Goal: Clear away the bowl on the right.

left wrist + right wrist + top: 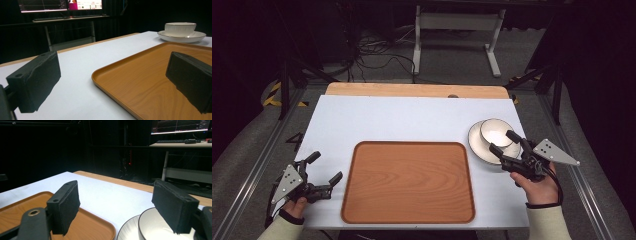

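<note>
Arrangement at the outset of a transfer. A white ceramic bowl with a dark rim (495,132) stands upright inside a white ceramic saucer (475,142) on the pale sheet covering the wooden table (412,117), at about three o'clock from the rounded-rectangle wooden tray (408,182); saucer and tray lie close together but apart. The tray is bare, which suggests it is the intended destination for the crockery, set centrally so either hand can reach it.

The right gripper (504,143) hovers at the five o'clock edge of the bowl, its jaws spread wide and grasping nothing. In the high view one finger lies over the bowl's near rim and the other over the saucer; the right gripper view places one pad (172,205) above the bowl's interior and the other (65,205) out over the tray corner. The rim thus appears to lie between the fingers, untouched, a stance suited to pinching the bowl's wall.

The left gripper (325,167) rests at nine o'clock from the tray, jaws released and empty, one pad (192,80) over the tray's edge, apparently waiting in reserve.
</note>
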Demonstrator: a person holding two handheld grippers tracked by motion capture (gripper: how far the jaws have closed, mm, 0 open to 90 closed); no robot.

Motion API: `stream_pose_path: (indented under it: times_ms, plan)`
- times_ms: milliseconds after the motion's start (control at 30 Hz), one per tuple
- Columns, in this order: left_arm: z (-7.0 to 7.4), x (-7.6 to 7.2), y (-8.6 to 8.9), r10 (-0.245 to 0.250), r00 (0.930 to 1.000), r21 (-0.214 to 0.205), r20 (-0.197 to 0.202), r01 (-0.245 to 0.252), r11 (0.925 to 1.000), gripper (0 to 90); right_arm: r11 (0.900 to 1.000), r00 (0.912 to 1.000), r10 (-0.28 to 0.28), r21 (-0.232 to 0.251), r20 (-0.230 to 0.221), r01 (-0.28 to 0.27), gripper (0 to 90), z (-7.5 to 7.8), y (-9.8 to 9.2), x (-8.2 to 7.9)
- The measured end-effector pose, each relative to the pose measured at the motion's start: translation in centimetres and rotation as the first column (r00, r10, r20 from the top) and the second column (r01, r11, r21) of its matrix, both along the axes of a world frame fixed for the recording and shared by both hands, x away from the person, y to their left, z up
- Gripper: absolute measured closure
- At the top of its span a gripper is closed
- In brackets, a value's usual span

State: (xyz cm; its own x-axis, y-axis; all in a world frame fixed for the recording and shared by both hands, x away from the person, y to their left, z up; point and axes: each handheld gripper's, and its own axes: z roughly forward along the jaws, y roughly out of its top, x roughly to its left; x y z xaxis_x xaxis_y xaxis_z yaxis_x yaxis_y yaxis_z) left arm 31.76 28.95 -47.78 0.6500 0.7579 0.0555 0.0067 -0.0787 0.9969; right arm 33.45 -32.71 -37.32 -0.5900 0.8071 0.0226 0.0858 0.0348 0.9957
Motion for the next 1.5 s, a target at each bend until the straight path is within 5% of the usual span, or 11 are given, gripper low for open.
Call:
stream_pose_path:
  times_ms: [633,1000,1233,1300,1433,1500]
  plan:
    - [0.0,0.0,0.0,0.001,1.0000,0.001,0.001,-0.001,1.0000,0.2,0.9949,0.9947,-0.098,-0.027,-0.031,0.098,21.8,1.7,-1.3,5.0]
    - [0.0,0.0,0.0,0.000,1.0000,0.002,0.001,0.000,1.0000,0.2,0.9961,0.9962,-0.085,-0.026,-0.020,0.084,26.2,2.3,-1.6,7.3]
    - [0.0,0.0,0.0,0.001,1.0000,-0.001,0.001,-0.001,1.0000,0.2,0.9901,0.9866,-0.125,-0.077,-0.105,0.117,28.9,1.9,-1.8,8.4]
    - [0.0,0.0,0.0,0.001,1.0000,-0.001,0.001,-0.001,1.0000,0.2,0.9856,0.9787,-0.146,-0.107,-0.145,0.131,30.4,1.8,-1.8,8.9]
    - [0.0,0.0,0.0,0.001,1.0000,0.000,0.000,-0.001,1.0000,0.2,0.9692,0.9479,-0.200,-0.192,-0.248,0.154,33.7,1.5,-1.7,9.9]
    - [0.0,0.0,0.0,0.001,1.0000,-0.002,0.000,-0.001,1.0000,0.2,0.9591,0.9247,-0.234,-0.228,-0.301,0.168,35.9,1.2,-1.7,10.3]
